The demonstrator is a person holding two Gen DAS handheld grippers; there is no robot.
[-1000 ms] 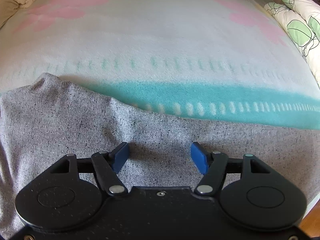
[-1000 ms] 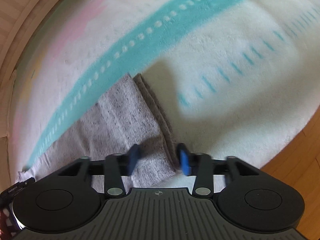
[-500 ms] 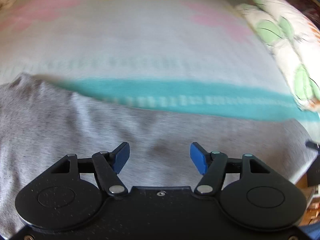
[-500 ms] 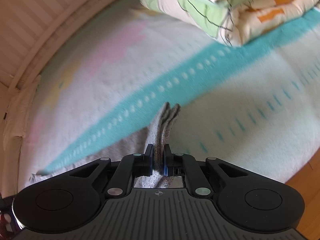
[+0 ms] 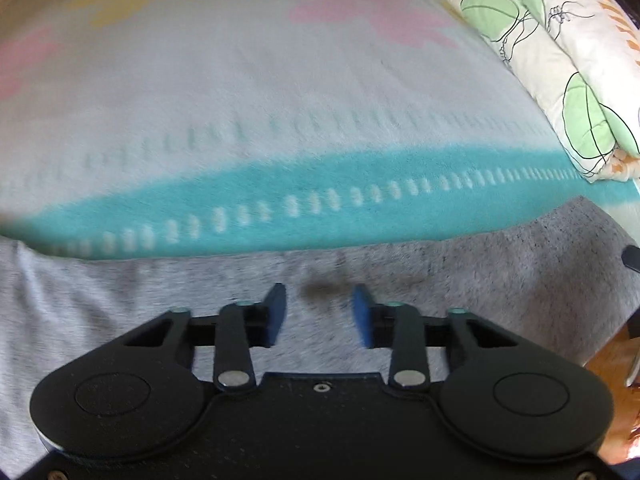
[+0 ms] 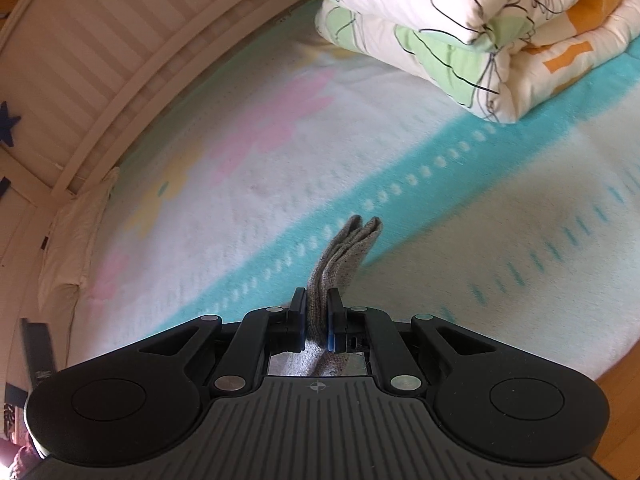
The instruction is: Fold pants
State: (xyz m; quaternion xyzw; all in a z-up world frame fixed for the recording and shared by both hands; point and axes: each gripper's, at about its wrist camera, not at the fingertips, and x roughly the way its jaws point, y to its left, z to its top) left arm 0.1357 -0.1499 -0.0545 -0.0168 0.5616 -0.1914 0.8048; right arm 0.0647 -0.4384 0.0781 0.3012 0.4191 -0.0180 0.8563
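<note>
Grey speckled pants (image 5: 500,280) lie spread along the near edge of a bed, on a white blanket (image 5: 280,100) with a teal stripe. My left gripper (image 5: 319,312) points down at their middle. Its jaws are closing, with flat grey cloth below the gap and the blue pads not pressing on it. In the right wrist view, the right gripper (image 6: 318,312) is shut on one end of the pants (image 6: 348,248). That folded end sticks out past the pads, lifted off the blanket (image 6: 240,200).
A folded quilt (image 5: 560,60) with green leaf prints lies at the far right of the bed, and the right wrist view shows the quilt (image 6: 460,20) at top right. A slatted wooden bed end (image 6: 120,40) and a pillow (image 6: 72,248) stand left. Wooden floor (image 6: 624,380) shows past the bed's edge.
My left gripper slid to the right along the pants and its jaws narrowed. My right gripper closed on the pants' end and lifted it off the blanket.
</note>
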